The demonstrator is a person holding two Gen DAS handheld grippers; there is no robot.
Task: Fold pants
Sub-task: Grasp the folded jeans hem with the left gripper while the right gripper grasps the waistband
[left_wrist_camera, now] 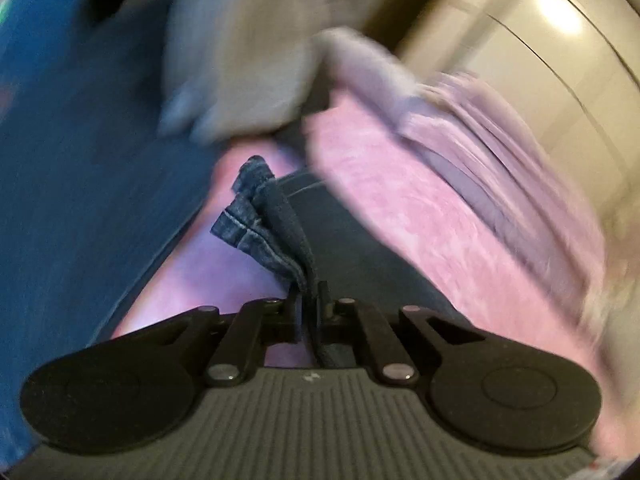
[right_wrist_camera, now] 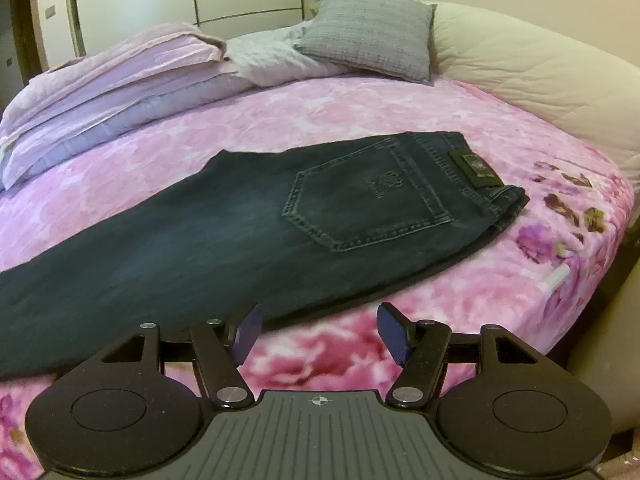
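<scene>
- Already the pants (right_wrist_camera: 224,232) are doubled lengthwise, one leg over the other, and lie flat across the pink floral bed (right_wrist_camera: 360,96), waistband toward the right, legs running off to the left.
- The back pocket (right_wrist_camera: 360,204) faces up, so the first fold looks done; the crosswise folds, hems toward waist, seem not yet made.
- The left tool (left_wrist_camera: 308,312) is closed tight on the hem end of the pants (left_wrist_camera: 276,224); the cloth rises from the bed into its pinch, with the stitched cuffs bunched just beyond. That view is blurred, so I judge the leg end is being carried over for the next fold.
- The right tool (right_wrist_camera: 320,332) stands wide open with nothing between its blue pads (right_wrist_camera: 394,332), at the near edge of the pants, not touching them as far as I can tell.
- A dark patch label (right_wrist_camera: 476,168) sits on the waistband at the far right, and an embroidered emblem marks the pocket; neither can be read.
- Pillows (right_wrist_camera: 112,80) and a grey cushion (right_wrist_camera: 372,32) lie at the far side, well apart from the pants.
</scene>
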